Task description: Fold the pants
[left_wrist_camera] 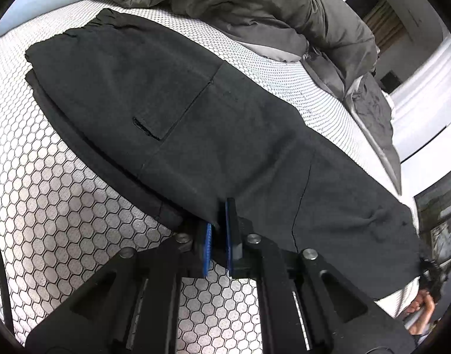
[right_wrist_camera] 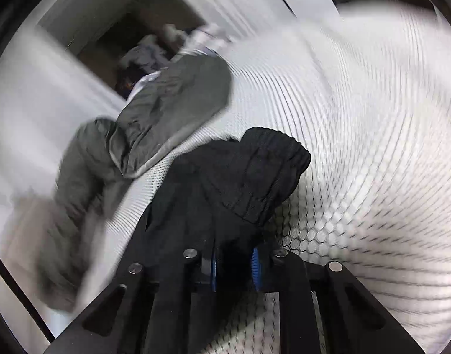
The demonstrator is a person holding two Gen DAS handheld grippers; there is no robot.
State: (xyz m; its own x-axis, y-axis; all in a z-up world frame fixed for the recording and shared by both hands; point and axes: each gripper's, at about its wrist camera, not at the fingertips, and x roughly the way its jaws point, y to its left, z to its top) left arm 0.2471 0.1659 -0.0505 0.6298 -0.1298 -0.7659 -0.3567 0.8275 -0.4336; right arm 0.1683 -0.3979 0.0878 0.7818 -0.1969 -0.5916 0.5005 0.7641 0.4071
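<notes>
Pants [left_wrist_camera: 196,124]: black, lying flat on the bed [left_wrist_camera: 48,206], apparently already doubled leg on leg; we see a second edge peeking out beneath the top layer.
Long axis: in the left wrist view it runs from the gathered waistband [left_wrist_camera: 86,26] at upper left down to the leg end at lower right, across the line the left gripper points along.
Left gripper [left_wrist_camera: 219,239]: at the near long edge, about mid-length; blue pads nearly together with a fold of the black cloth pinched between them. We read this as a grip on the pants.
Right gripper [right_wrist_camera: 234,262]: view heavily blurred; dark cloth fills the gap between the blue pads, and the waistband bunches just ahead of them. We read it as closed on the pants at the waist end.
Nearer hand: right to the waist, left to the middle; neither sits at the leg end.
Judgement: we expect the next fold to turn across the long axis, waist end carried toward leg end.
Other: grey quilt [left_wrist_camera: 254,8] heaped beyond the pants, not touching them.
</notes>
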